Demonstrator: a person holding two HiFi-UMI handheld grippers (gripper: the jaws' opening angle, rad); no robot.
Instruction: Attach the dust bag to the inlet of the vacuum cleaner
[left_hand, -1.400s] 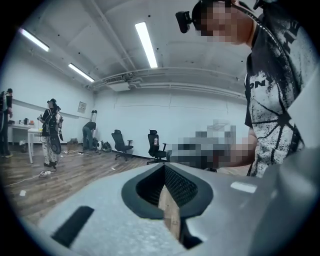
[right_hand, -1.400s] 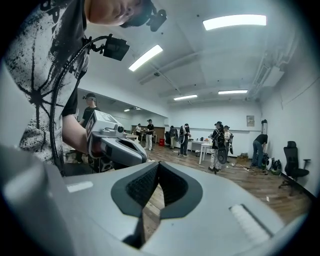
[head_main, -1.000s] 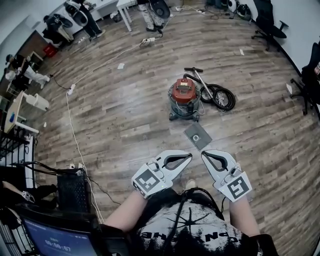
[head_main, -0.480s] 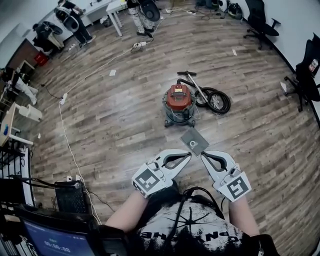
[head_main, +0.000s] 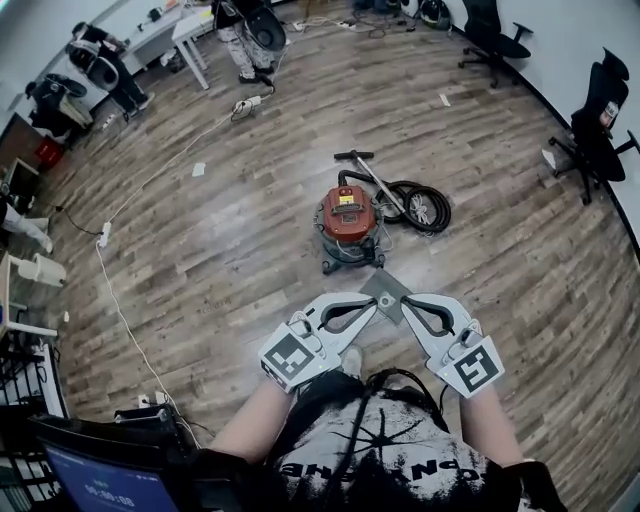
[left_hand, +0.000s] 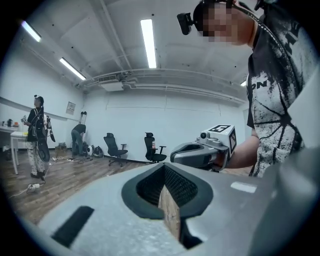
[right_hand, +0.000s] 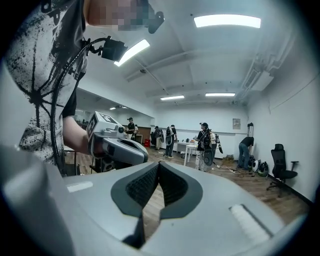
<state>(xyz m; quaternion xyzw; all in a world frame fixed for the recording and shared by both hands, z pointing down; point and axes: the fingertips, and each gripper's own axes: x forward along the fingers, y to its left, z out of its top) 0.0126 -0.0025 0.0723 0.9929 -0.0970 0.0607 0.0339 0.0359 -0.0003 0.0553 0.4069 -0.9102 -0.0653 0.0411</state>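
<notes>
Both jaws closed: dust bag shows between left gripper and right gripper

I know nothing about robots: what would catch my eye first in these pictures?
A red vacuum cleaner stands mid-room on the wooden floor, with a black hose coiled at its right. Just in front of it lies a flat grey dust bag. In the head view, the left gripper and right gripper, both shut and empty, point toward it.
</notes>
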